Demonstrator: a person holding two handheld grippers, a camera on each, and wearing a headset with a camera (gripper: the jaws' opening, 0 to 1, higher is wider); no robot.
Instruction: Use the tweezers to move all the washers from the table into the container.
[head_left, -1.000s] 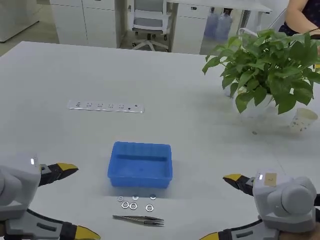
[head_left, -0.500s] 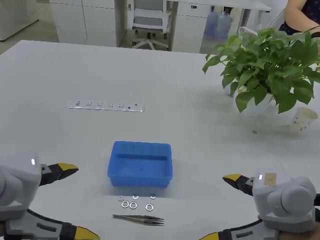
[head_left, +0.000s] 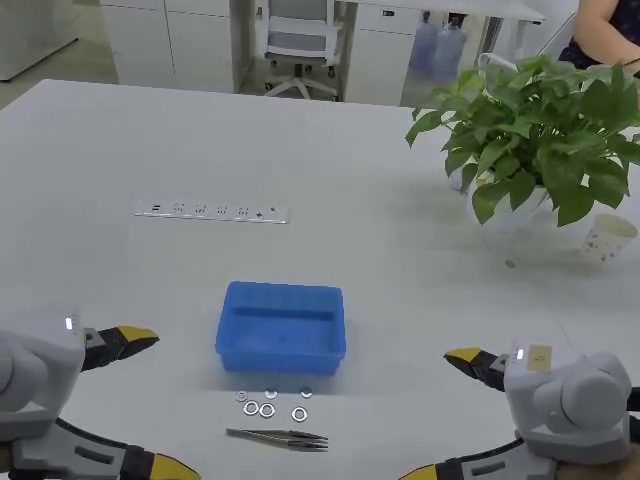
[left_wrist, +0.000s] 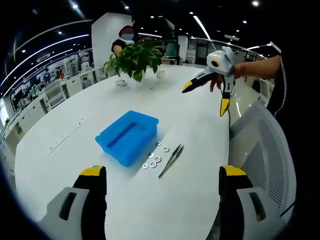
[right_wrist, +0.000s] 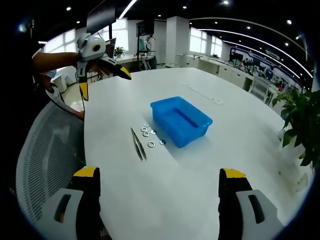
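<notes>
A blue container (head_left: 281, 328) sits on the white table (head_left: 300, 170), open side up and with nothing in it. Just in front of it lie several small metal washers (head_left: 268, 405), and nearer still the steel tweezers (head_left: 278, 437) lie flat. My left gripper (head_left: 160, 400) hovers open at the lower left, my right gripper (head_left: 442, 415) open at the lower right; neither touches anything. In the left gripper view my left gripper (left_wrist: 162, 171) frames the container (left_wrist: 127, 136), washers (left_wrist: 155, 157) and tweezers (left_wrist: 171, 160). My right gripper (right_wrist: 159, 173) faces the container (right_wrist: 181, 120), washers (right_wrist: 148, 136) and tweezers (right_wrist: 138, 145).
A leafy potted plant (head_left: 535, 140) and a paper cup (head_left: 606, 238) stand at the far right. A white power strip (head_left: 212, 212) lies beyond the container on the left. An office chair (head_left: 298, 45) stands past the table's far edge. A mesh chair back (right_wrist: 42, 150) is near the table's front edge.
</notes>
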